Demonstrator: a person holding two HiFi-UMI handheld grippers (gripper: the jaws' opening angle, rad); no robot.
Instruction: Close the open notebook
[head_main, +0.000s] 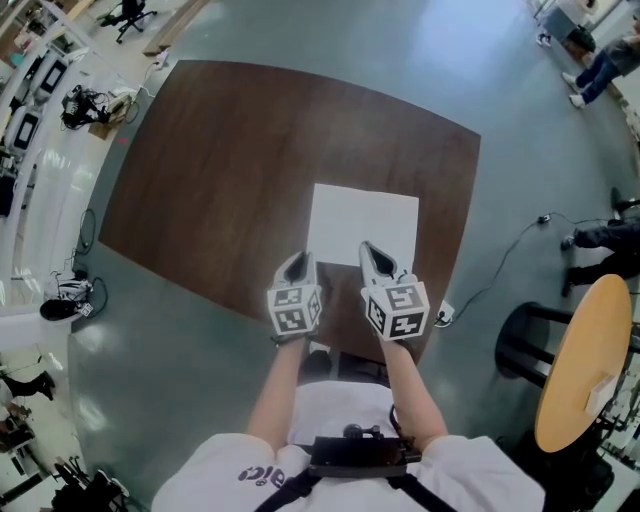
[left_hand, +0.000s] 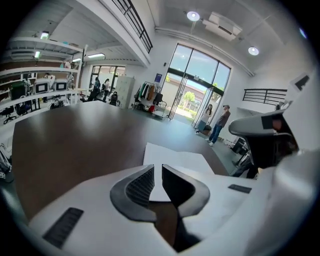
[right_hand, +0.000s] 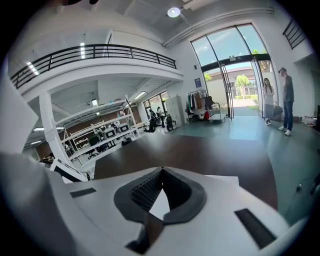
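The notebook (head_main: 365, 222) lies flat on the near right part of the dark brown table (head_main: 230, 170), showing only white page. My left gripper (head_main: 298, 262) is shut and empty, its tips just left of the notebook's near left corner. My right gripper (head_main: 368, 250) is shut too, its tips over the notebook's near edge. In the left gripper view the notebook (left_hand: 175, 156) lies just ahead and right of the left gripper (left_hand: 156, 167), whose jaws stand almost together. In the right gripper view the white notebook (right_hand: 159, 205) shows under the right gripper (right_hand: 161, 170), whose jaw tips meet.
The table's near edge (head_main: 330, 345) runs just below the grippers. A round wooden table top (head_main: 585, 360) and a black stool (head_main: 525, 340) stand to the right. A cable (head_main: 500, 270) trails on the floor. People (left_hand: 216, 122) stand far off by the glass doors.
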